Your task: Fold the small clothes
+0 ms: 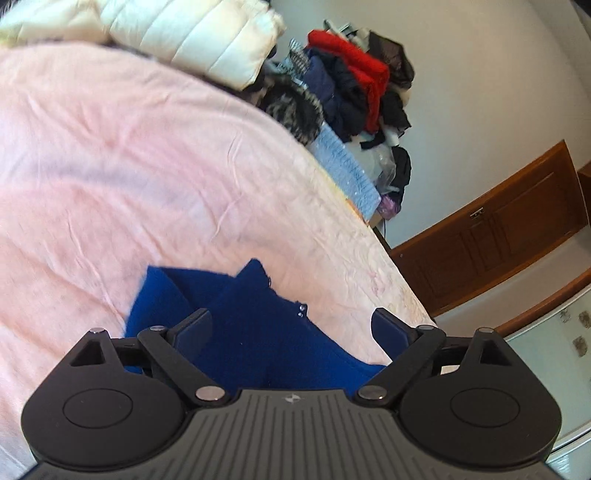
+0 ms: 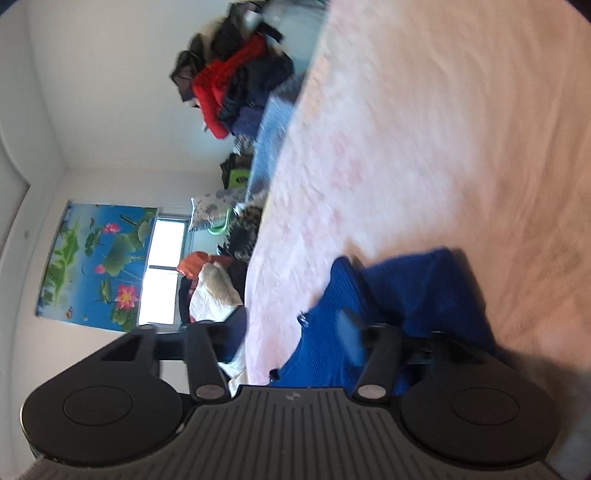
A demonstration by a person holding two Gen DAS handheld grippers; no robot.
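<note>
A small dark blue knit garment (image 1: 255, 314) lies crumpled on the pink bedspread (image 1: 110, 166), near the bed's edge. My left gripper (image 1: 291, 325) is open, its fingers spread wide over the garment, one on each side. In the right wrist view the same blue garment (image 2: 406, 295) lies on the bedspread (image 2: 424, 129). My right gripper (image 2: 291, 332) is open, tilted sideways; its right finger is over the blue cloth and its left finger hangs past the bed edge. The view is motion-blurred.
A white puffy jacket (image 1: 192, 33) lies at the far end of the bed. A pile of red, black and navy clothes (image 1: 351, 81) is stacked beside the bed against the wall. A wooden door (image 1: 498, 229) and a window with a lotus curtain (image 2: 99, 266) are beyond.
</note>
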